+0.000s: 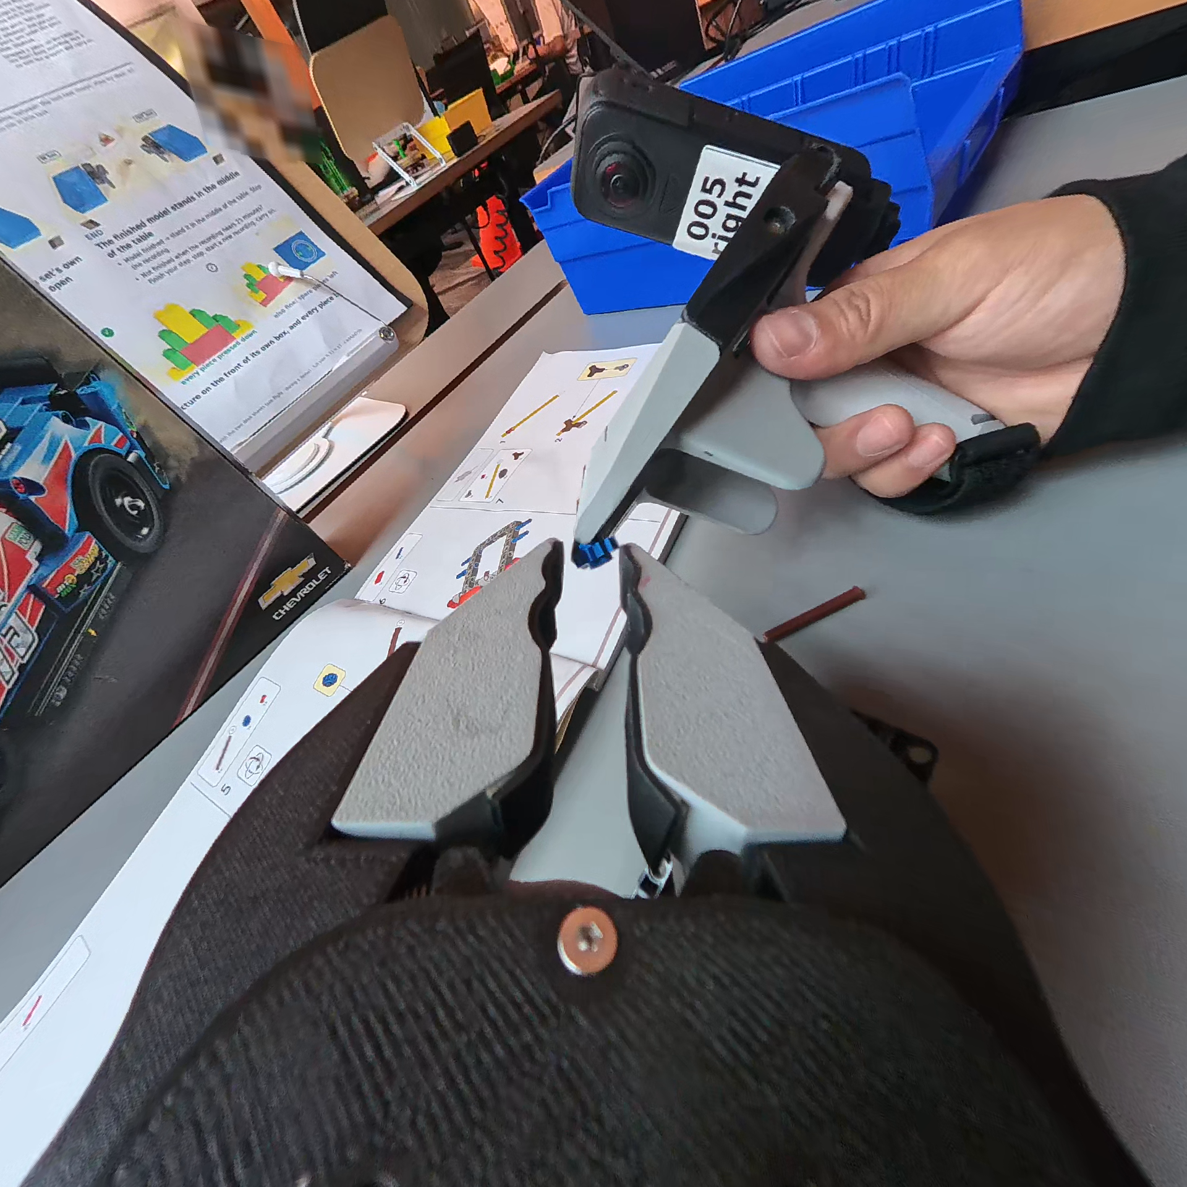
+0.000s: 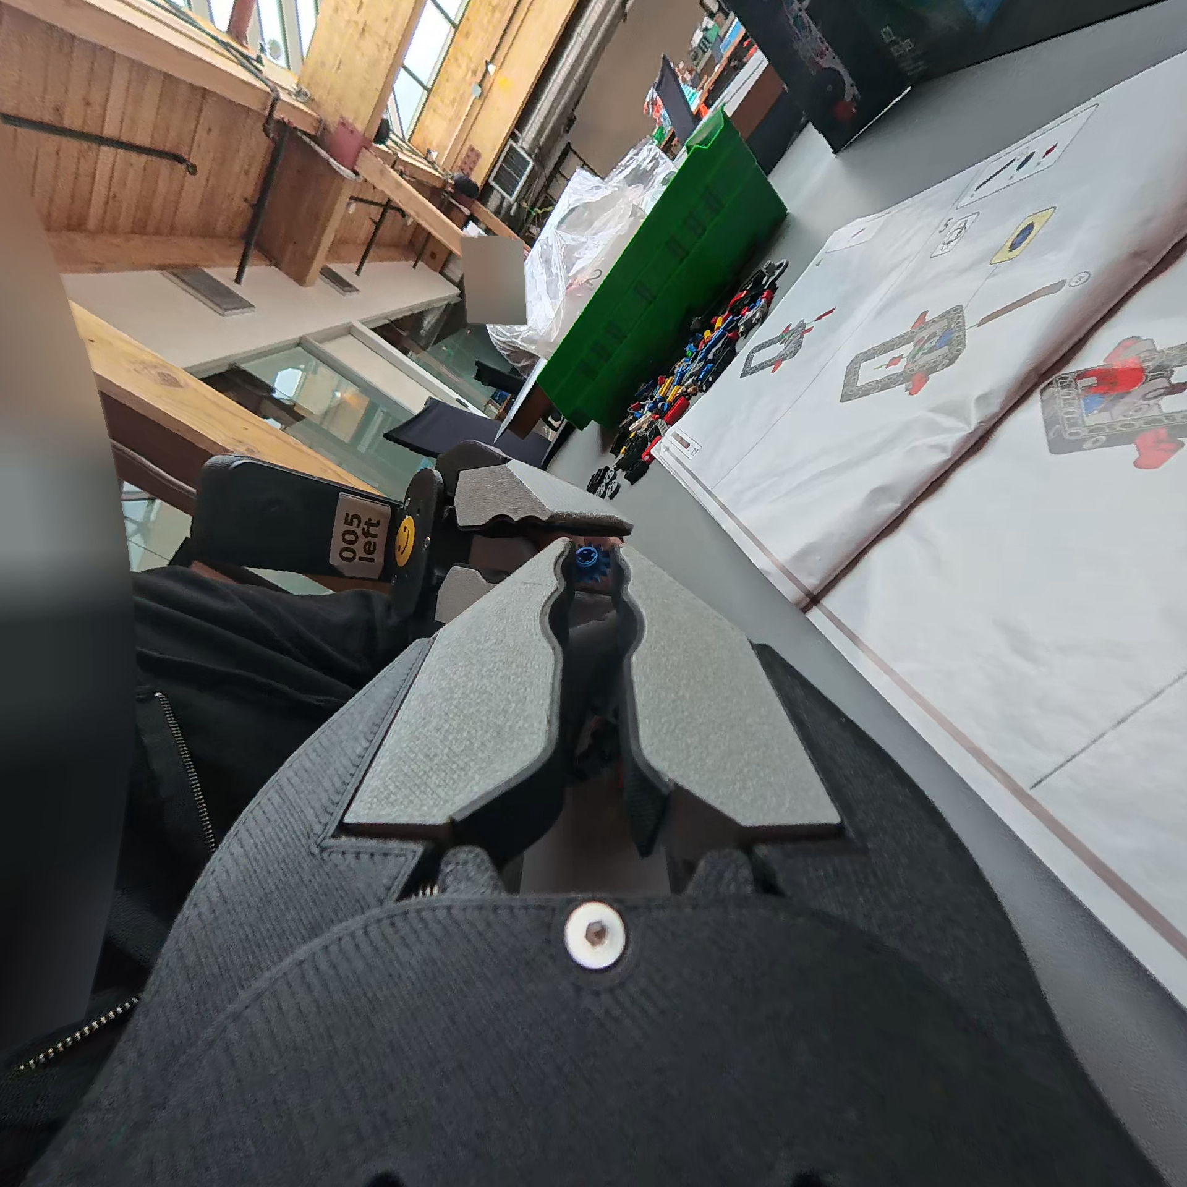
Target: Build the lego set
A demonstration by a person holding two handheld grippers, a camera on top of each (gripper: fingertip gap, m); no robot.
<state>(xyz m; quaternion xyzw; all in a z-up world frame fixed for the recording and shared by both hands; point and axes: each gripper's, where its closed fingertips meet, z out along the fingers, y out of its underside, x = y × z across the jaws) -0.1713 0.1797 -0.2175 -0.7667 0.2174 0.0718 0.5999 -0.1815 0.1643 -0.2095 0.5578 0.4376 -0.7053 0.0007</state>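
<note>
My right gripper point(image 2: 588, 560) is shut on a small blue gear point(image 2: 586, 559) at its fingertips. In the left wrist view the right gripper point(image 1: 594, 541), held by a hand, comes down from the upper right. It holds the gear point(image 1: 594, 553) right at the mouth of my left gripper point(image 1: 592, 564). The left jaws stand a narrow gap apart around the gear and are empty. In the right wrist view, the left gripper's upper finger point(image 2: 539, 504) lies just above the gear and its lower finger is hidden. A brown axle point(image 1: 812, 613) lies on the grey table.
The open instruction booklet point(image 1: 546, 449) point(image 2: 931, 385) lies under both grippers. The set's box point(image 1: 96, 514) stands at the left, with a propped printed sheet point(image 1: 193, 225) behind it. A blue bin point(image 1: 867, 128) is at the back right. A pile of loose pieces point(image 2: 694, 366) lies beside a green bin point(image 2: 661, 282). Less than 4 cm separates the two grippers' tips. My left tips are roughly 9 centimeters from the brown axle point(image 1: 812, 613).
</note>
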